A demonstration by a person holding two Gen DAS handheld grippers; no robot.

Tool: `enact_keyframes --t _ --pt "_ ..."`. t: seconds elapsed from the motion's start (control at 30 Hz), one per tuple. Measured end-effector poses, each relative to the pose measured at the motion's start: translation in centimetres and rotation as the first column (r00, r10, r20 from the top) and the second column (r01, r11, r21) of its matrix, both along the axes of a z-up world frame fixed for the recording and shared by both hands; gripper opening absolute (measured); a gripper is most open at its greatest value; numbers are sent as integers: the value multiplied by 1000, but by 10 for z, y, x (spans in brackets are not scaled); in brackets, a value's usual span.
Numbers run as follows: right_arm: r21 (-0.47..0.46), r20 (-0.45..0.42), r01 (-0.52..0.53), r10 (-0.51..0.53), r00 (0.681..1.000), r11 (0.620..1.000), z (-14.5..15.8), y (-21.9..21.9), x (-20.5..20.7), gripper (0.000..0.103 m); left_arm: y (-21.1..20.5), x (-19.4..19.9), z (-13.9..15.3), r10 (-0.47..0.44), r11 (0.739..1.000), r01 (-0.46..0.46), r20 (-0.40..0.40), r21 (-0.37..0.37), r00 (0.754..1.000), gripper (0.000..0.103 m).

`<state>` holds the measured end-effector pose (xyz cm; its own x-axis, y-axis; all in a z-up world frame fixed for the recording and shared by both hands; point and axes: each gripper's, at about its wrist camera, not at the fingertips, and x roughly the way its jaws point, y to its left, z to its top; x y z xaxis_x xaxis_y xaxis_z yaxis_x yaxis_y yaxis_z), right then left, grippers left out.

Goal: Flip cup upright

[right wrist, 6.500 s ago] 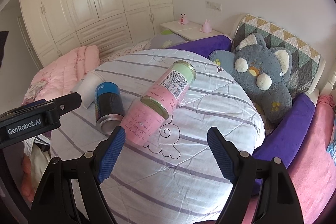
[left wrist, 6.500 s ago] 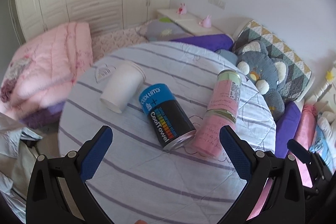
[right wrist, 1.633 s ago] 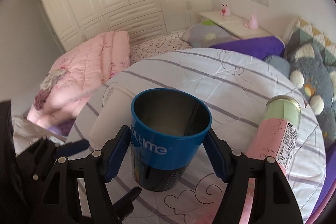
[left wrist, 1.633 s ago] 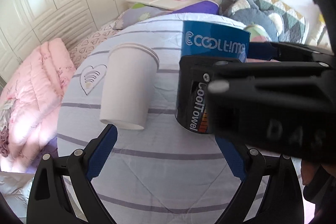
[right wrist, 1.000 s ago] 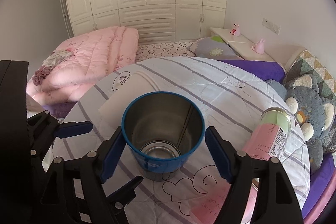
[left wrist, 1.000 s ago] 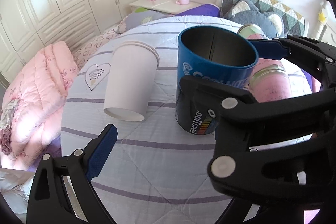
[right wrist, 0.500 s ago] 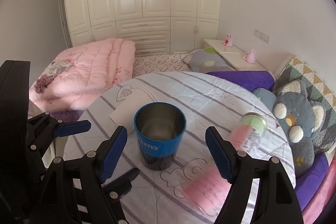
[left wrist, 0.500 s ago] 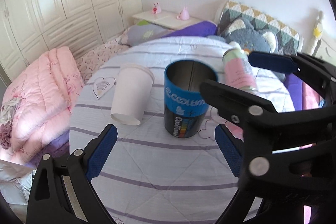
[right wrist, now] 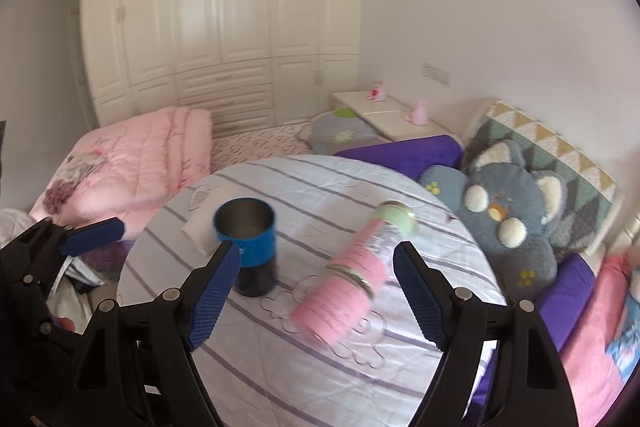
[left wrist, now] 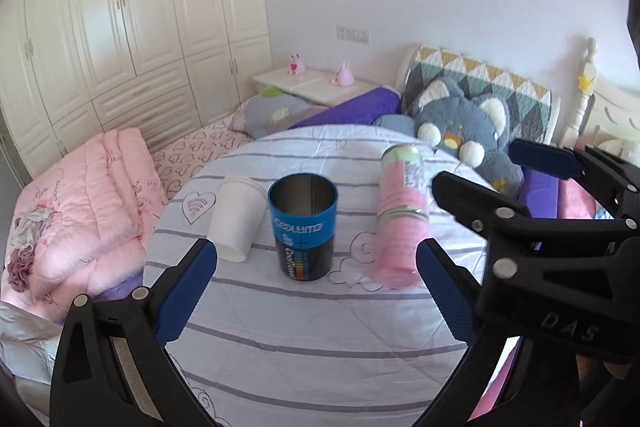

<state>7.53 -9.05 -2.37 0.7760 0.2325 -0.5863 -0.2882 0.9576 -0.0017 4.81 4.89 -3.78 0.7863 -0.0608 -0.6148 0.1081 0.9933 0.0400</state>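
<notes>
The blue and black metal cup point(left wrist: 303, 227) stands upright, mouth up, on the round striped table point(left wrist: 320, 327). It also shows in the right wrist view point(right wrist: 248, 243). A white paper cup point(left wrist: 234, 219) lies on its side just left of it. Two pink canisters point(left wrist: 398, 223) lie on their sides to the right, also seen in the right wrist view point(right wrist: 352, 279). My left gripper point(left wrist: 316, 287) is open and empty, back from the cups. My right gripper point(right wrist: 316, 287) is open and empty, above the near side of the table.
The table stands against a bed with a pink quilt point(left wrist: 88, 203), purple cushions and a grey plush cat point(left wrist: 468, 131). A white wardrobe point(right wrist: 224, 27) and a nightstand point(left wrist: 316, 87) stand behind. My right gripper's body crosses the left wrist view's right side point(left wrist: 560, 247).
My right gripper has let go of the blue cup, now upright on the table, and pulled back and up. My left gripper has also drawn back.
</notes>
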Motion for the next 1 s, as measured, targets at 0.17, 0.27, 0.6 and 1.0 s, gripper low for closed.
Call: enact_keyframes --t 0.17,0.27,0.6,1.0 --pt "22 30 92 -93 995 996 11 -22 -12 82 -6 -16 10 13 1000 -12 29 -22 1000 103" --pt "7 32 157 -158 987 988 12 -31 -17 82 -7 -21 14 32 999 -30 35 -37 999 103" --pt "7 24 187 -187 982 982 10 -49 -35 82 -19 -37 18 75 997 -75 54 0 996 103" --pt "-28 32 237 -236 971 971 10 -60 -46 82 -19 -42 21 115 993 -113 62 -38 991 103"
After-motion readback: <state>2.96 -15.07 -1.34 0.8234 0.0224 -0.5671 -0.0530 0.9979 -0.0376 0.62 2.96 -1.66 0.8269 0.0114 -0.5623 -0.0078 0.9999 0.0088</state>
